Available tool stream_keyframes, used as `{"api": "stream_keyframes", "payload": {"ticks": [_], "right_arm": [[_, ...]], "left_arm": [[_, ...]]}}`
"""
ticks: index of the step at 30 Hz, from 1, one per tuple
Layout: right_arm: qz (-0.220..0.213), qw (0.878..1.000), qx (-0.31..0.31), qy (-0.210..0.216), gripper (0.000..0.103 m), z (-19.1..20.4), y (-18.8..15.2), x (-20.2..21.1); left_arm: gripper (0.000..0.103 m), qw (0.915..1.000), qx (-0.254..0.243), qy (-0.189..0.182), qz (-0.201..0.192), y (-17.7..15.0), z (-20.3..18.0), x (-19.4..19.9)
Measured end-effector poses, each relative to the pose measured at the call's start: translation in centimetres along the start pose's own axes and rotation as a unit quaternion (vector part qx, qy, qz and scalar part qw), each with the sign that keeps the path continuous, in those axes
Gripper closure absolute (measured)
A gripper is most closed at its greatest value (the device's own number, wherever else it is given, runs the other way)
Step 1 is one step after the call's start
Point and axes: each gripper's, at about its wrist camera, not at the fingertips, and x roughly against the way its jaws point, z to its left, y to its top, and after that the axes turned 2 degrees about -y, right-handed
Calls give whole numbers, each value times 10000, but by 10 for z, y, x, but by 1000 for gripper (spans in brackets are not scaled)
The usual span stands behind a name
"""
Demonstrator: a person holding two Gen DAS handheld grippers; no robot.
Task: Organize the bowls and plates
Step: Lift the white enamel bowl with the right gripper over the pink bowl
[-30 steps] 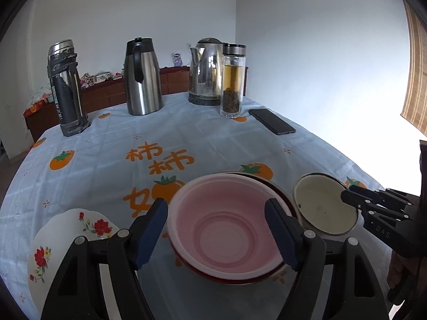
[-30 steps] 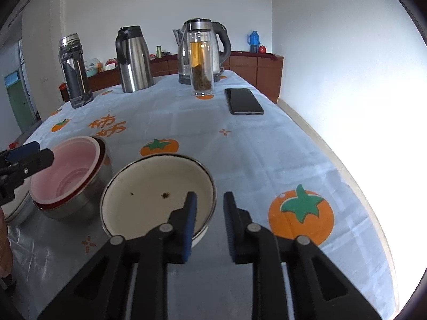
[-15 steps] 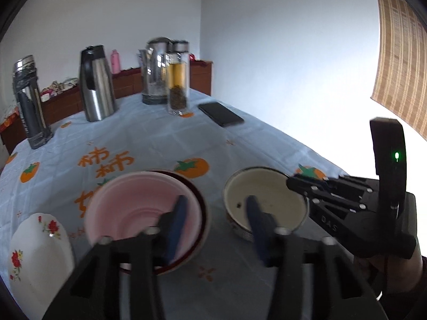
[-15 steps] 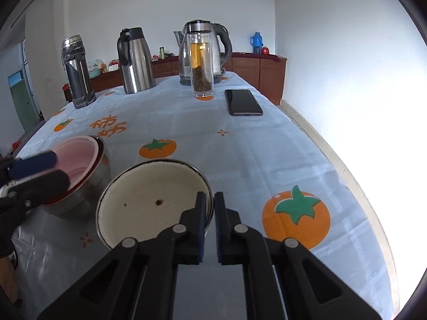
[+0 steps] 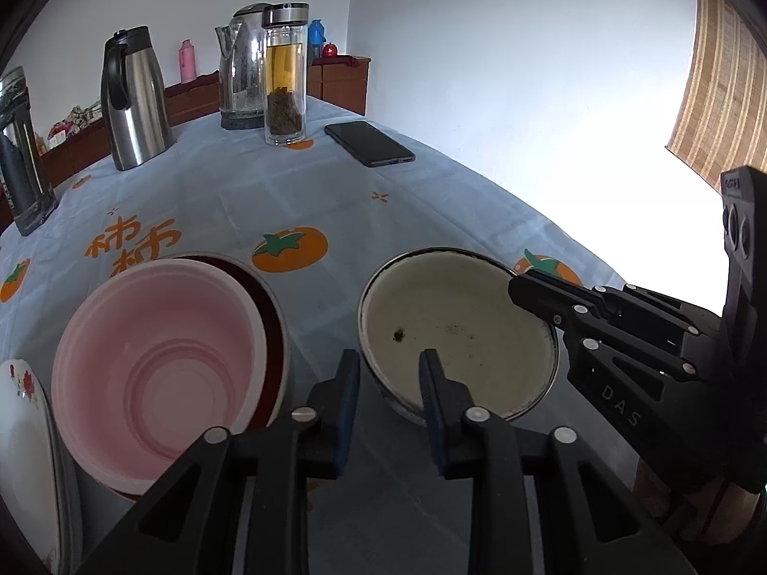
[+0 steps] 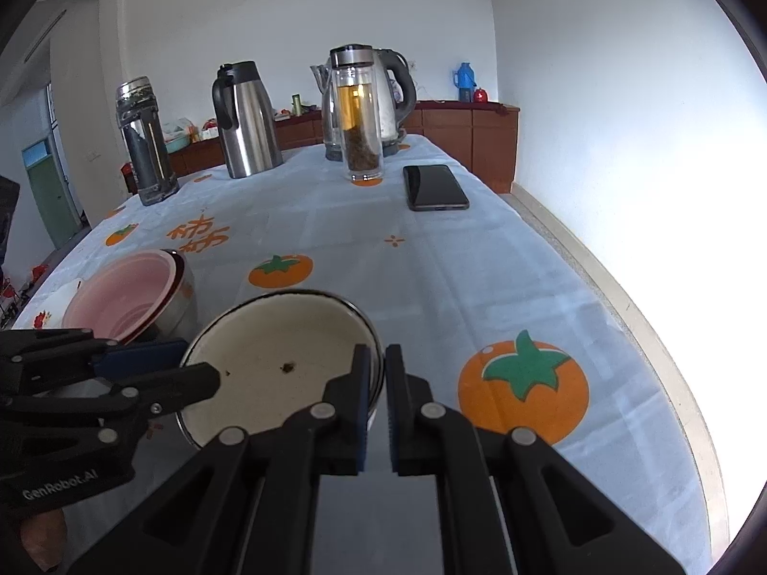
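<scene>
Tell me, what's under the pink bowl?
The pink bowl sits nested inside a bigger metal bowl with a dark red inside. Its rim and side show, but its bottom is covered.

Floral plate (image 5: 21, 436) cut off at the left edge of the left wrist view — barely a sliver (image 6: 67, 294) behind the pink bowl (image 6: 127, 294) in the other. Red bowl (image 5: 273, 326) mostly buried under the pink one. Tall flask (image 5: 19, 153) clipped at the edge too.
</scene>
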Motion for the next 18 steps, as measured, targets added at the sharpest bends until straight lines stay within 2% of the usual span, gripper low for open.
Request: {"api": "stream_keyframes", "payload": {"ticks": [4, 9, 12, 13, 15, 18], "right_arm": [[-25, 9999, -64, 73, 96, -2, 0, 1], [-51, 9999, -101, 113, 96, -1, 0, 5], [-31, 9999, -89, 83, 96, 1, 0, 3], [-10, 9999, -100, 83, 96, 0, 0, 1], [80, 9998, -164, 112, 97, -3, 0, -3], [103, 9998, -142, 89, 96, 1, 1, -1]], "left_arm": [[84, 9999, 33, 112, -61, 1, 3, -1], [86, 9997, 0, 192, -117, 0, 4, 1], [87, 9997, 44, 137, -193, -1, 6, 3], [91, 9997, 76, 86, -223, 0, 7, 5], [92, 9996, 90, 25, -247, 0, 7, 7], [92, 9996, 58, 101, -240, -2, 7, 6]]}}
